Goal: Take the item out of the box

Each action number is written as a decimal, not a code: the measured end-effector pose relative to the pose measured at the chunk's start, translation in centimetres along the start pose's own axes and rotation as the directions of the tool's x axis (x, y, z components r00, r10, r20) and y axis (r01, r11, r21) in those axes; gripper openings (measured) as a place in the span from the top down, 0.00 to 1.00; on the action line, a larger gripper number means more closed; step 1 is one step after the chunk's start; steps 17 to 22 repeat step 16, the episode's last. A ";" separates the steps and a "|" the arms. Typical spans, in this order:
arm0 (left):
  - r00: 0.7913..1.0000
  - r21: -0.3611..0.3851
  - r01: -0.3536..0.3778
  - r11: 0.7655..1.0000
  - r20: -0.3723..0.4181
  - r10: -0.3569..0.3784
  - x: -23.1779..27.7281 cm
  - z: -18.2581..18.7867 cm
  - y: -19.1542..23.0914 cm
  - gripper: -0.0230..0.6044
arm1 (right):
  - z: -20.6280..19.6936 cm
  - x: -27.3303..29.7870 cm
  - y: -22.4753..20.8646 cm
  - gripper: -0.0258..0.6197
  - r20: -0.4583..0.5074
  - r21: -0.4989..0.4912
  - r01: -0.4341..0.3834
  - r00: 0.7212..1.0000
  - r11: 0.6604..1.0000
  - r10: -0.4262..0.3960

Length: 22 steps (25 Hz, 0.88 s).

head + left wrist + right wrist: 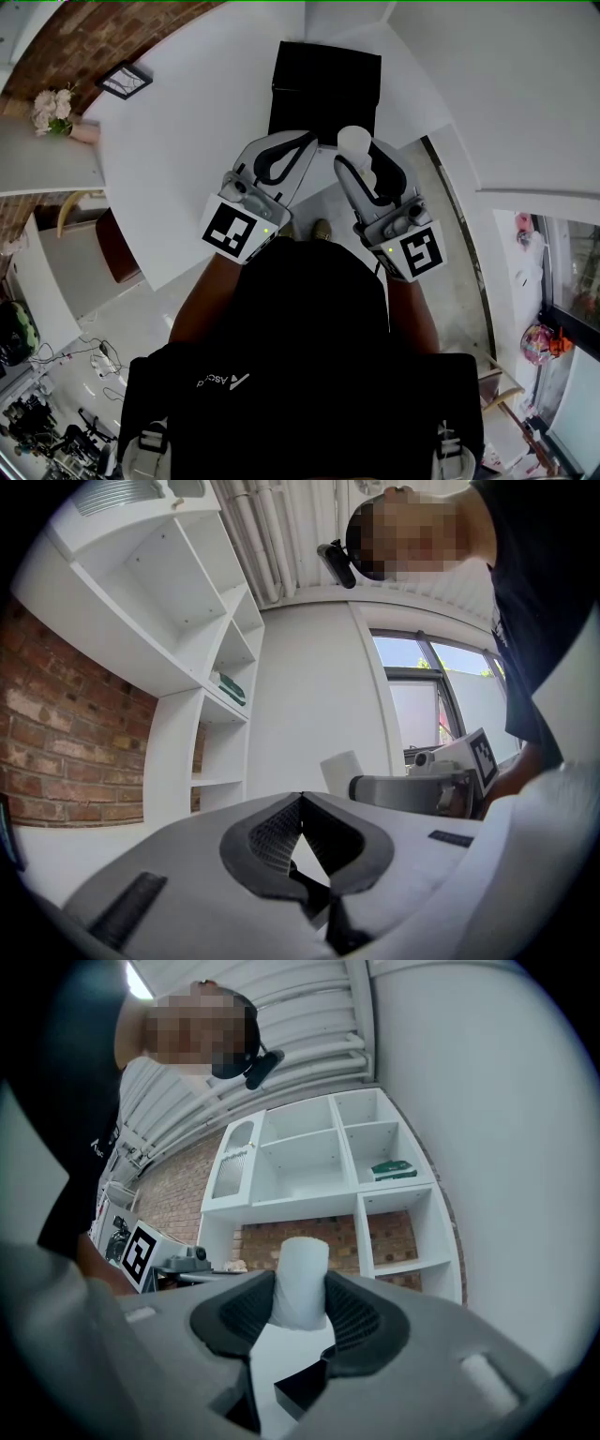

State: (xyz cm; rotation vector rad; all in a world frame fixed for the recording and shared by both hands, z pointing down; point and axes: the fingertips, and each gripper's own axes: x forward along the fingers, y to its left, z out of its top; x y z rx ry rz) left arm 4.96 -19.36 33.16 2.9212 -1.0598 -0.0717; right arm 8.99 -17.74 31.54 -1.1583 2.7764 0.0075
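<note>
An open black box (325, 84) stands on the white table (187, 159) in the head view. Both grippers are lifted just in front of it, pointing upward. My right gripper (361, 155) is shut on a white cylindrical item (354, 142), held above the near edge of the box. In the right gripper view the item (300, 1283) sticks up between the two dark pads (354, 1314). My left gripper (298, 141) is shut with nothing in it; its tips (300, 799) meet. From the left gripper view, the white item (342, 771) and the right gripper (422, 785) show to the right.
A black picture frame (124, 80) lies at the table's far left, and flowers (52, 108) stand on a ledge beyond. A brown chair (117, 246) sits left of the table. White wall shelves (319, 1162) and a brick wall fill the background.
</note>
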 end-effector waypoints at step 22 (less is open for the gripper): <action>1.000 0.003 -0.002 1.000 0.006 0.002 -0.1 0.0 -0.2 0.97 | -0.2 -0.2 0.1 0.69 -0.009 0.002 -0.011 1.000 1.000 0.011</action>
